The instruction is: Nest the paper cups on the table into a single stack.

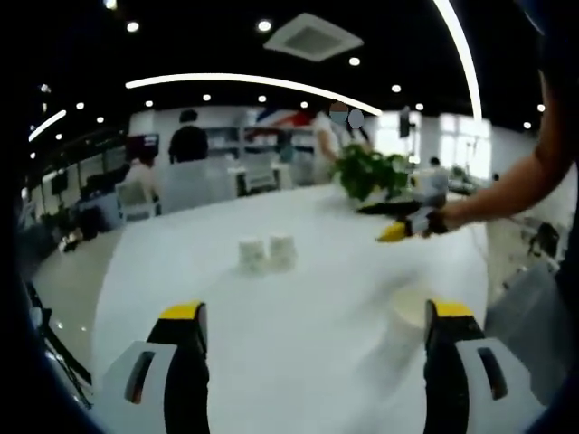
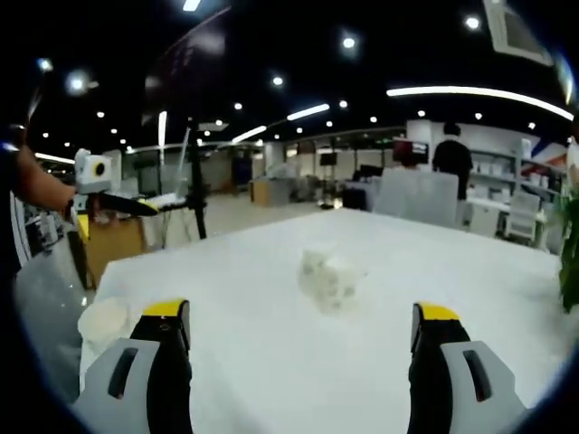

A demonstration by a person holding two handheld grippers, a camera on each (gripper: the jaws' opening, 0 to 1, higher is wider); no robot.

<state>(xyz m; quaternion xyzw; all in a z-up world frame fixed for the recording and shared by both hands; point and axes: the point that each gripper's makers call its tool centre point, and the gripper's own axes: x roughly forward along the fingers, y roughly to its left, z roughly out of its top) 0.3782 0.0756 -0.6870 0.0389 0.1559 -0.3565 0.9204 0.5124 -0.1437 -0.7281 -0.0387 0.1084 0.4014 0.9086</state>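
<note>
Paper cups (image 1: pixel 267 253) stand together out on the white table (image 1: pixel 298 362), well away from its edges; in the left gripper view they read as two small white cups side by side, upside down as far as the blur allows; in the right gripper view the same cluster (image 2: pixel 327 276) is a smeared pale lump near the middle of the tabletop, and how many cups it holds cannot be told there; another white cup (image 1: pixel 412 307) sits apart from them, close to the table's edge and just ahead of the left gripper's (image 1: pixel 317 321) right-hand jaw; it shows again at the table's corner in the right gripper view (image 2: pixel 102 318); the left gripper's yellow-tipped jaws are spread wide with nothing between them; the right gripper (image 2: pixel 300 321) likewise has its jaws wide apart and empty above bare table; the right gripper also enters the left gripper view (image 1: pixel 407 226), held over the far side of the table beside a green potted plant (image 1: pixel 369 170); people stand beyond the far edge.
</note>
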